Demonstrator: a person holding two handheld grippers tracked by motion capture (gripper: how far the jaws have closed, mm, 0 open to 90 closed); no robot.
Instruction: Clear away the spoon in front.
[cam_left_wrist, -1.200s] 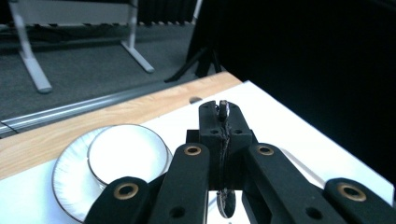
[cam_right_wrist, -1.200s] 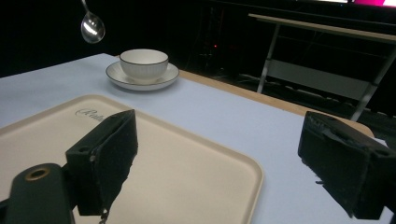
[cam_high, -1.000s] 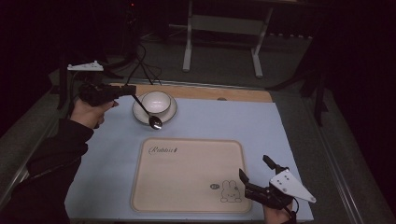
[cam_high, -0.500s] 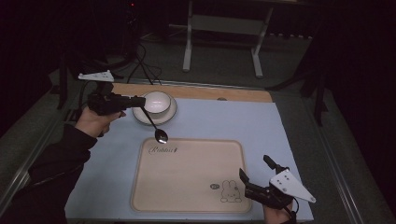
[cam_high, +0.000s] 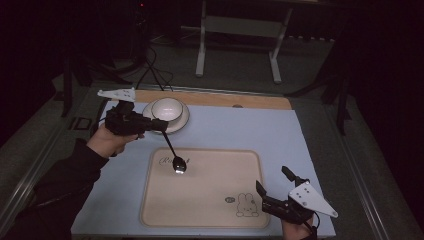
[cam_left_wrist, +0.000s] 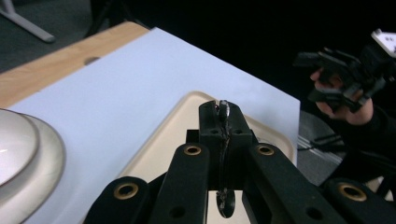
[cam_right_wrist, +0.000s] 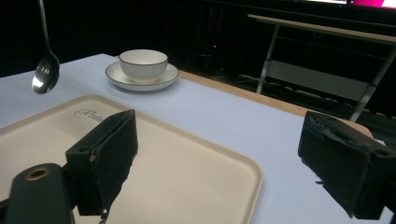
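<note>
My left gripper (cam_high: 159, 125) is shut on the handle of a metal spoon (cam_high: 180, 165). The spoon hangs slanting down, its bowl above the upper left part of the beige tray (cam_high: 210, 200). In the left gripper view the jaws (cam_left_wrist: 223, 116) pinch the thin handle (cam_left_wrist: 224, 107) edge-on. In the right gripper view the spoon (cam_right_wrist: 45, 74) hangs at the upper left, above the tray (cam_right_wrist: 187, 177). My right gripper (cam_high: 272, 182) rests near the tray's lower right corner, open with nothing between its fingers (cam_right_wrist: 229, 154).
A white bowl (cam_high: 166, 109) sits on a saucer (cam_high: 183, 121) at the back left of the pale blue mat (cam_high: 240, 130). A wooden table edge (cam_high: 235, 100) runs behind it. Metal frame legs (cam_high: 201, 55) stand on the floor beyond the table.
My left gripper has carried the spoon away from the bowl, toward the near side and to the right, so the spoon now hangs over the tray. The right gripper has stayed still.
</note>
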